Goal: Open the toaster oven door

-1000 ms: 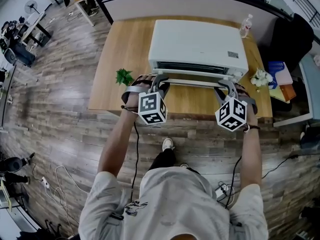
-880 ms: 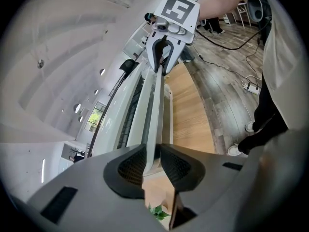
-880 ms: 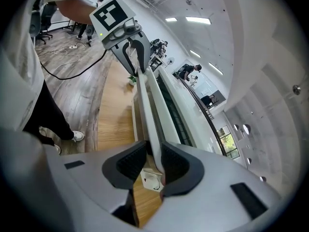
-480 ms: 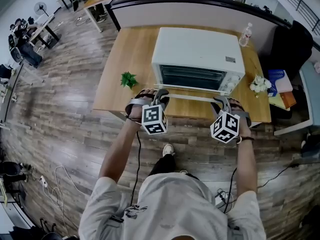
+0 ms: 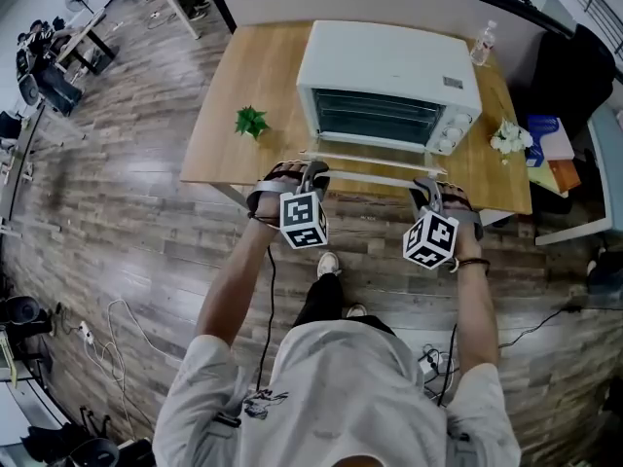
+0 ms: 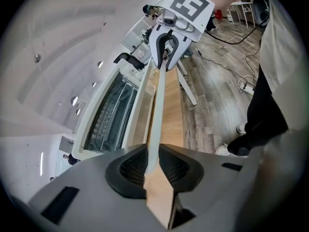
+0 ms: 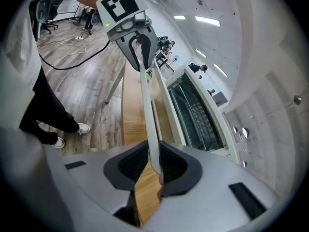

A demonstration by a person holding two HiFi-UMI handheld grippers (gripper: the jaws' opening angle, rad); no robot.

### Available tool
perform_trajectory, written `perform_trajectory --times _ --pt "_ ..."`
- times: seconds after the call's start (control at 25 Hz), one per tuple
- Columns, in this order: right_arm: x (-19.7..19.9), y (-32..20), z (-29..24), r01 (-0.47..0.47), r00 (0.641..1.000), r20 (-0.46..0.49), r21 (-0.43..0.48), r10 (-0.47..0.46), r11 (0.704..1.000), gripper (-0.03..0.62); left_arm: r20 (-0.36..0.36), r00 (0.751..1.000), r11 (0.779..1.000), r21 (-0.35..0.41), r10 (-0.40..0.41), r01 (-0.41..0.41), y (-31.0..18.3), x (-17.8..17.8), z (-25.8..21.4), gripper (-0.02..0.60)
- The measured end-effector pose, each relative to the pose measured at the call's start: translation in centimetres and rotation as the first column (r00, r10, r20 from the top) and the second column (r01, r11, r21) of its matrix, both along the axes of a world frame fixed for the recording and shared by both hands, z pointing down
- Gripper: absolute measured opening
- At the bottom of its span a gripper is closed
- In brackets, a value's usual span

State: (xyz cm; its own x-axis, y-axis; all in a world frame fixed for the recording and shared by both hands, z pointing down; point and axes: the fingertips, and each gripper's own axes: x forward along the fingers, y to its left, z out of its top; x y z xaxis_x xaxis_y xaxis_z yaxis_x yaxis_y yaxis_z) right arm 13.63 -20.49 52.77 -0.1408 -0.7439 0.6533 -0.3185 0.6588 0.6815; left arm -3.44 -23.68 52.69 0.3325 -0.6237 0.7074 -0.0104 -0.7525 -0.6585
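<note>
A white toaster oven (image 5: 389, 66) stands on the wooden table (image 5: 234, 76) with its glass door (image 5: 365, 159) swung down partway, so the wire rack inside (image 6: 108, 115) shows. The long pale door handle (image 6: 158, 110) runs between both grippers. My left gripper (image 5: 313, 175) holds its left end and my right gripper (image 5: 425, 188) its right end. In the left gripper view the black pads (image 6: 130, 166) press on the bar as the jaws are closing. In the right gripper view the pads (image 7: 133, 163) also pinch the handle (image 7: 147, 105), closing.
A small green plant (image 5: 251, 122) sits left of the oven. A water bottle (image 5: 480, 42) stands at the back right and white flowers (image 5: 508, 139) at the right edge. Cables (image 5: 107, 348) lie on the wood floor beside the person's feet.
The door has swung down and outward, and the oven's inside has come into view. Both grippers have come back toward the person with the handle.
</note>
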Motion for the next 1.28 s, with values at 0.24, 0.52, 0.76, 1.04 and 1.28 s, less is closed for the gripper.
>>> perform_trajectory --times 0.24,0.52,0.76,1.04,1.28 --pt "-0.2 1.5 2.1 -0.007 1.000 -0.031 -0.009 0.007 1.000 0.091 0.027 0.999 1.000 0.022 -0.018 0.017 1.6 -0.2 2.0 0.083" --pt "-0.4 2.2 3.2 -0.043 0.998 -0.047 0.029 0.044 0.999 0.092 0.040 0.999 1.000 0.015 -0.027 0.026 2.2 -0.4 3.1 0.083" --pt "-0.4 3.0 4.7 -0.065 0.996 -0.055 0.049 0.068 0.997 0.094 0.046 0.998 0.999 0.004 -0.033 0.033 3.1 -0.5 4.6 0.083" --pt "-0.6 3.7 6.6 -0.068 0.995 -0.071 0.039 0.071 0.997 0.095 0.049 0.998 0.999 -0.006 -0.049 0.050 3.9 -0.6 6.6 0.085" --pt "-0.6 4.3 8.1 -0.094 0.993 -0.073 0.039 0.096 0.995 0.098 0.058 0.997 0.999 -0.002 -0.054 0.054 4.7 -0.7 8.1 0.086"
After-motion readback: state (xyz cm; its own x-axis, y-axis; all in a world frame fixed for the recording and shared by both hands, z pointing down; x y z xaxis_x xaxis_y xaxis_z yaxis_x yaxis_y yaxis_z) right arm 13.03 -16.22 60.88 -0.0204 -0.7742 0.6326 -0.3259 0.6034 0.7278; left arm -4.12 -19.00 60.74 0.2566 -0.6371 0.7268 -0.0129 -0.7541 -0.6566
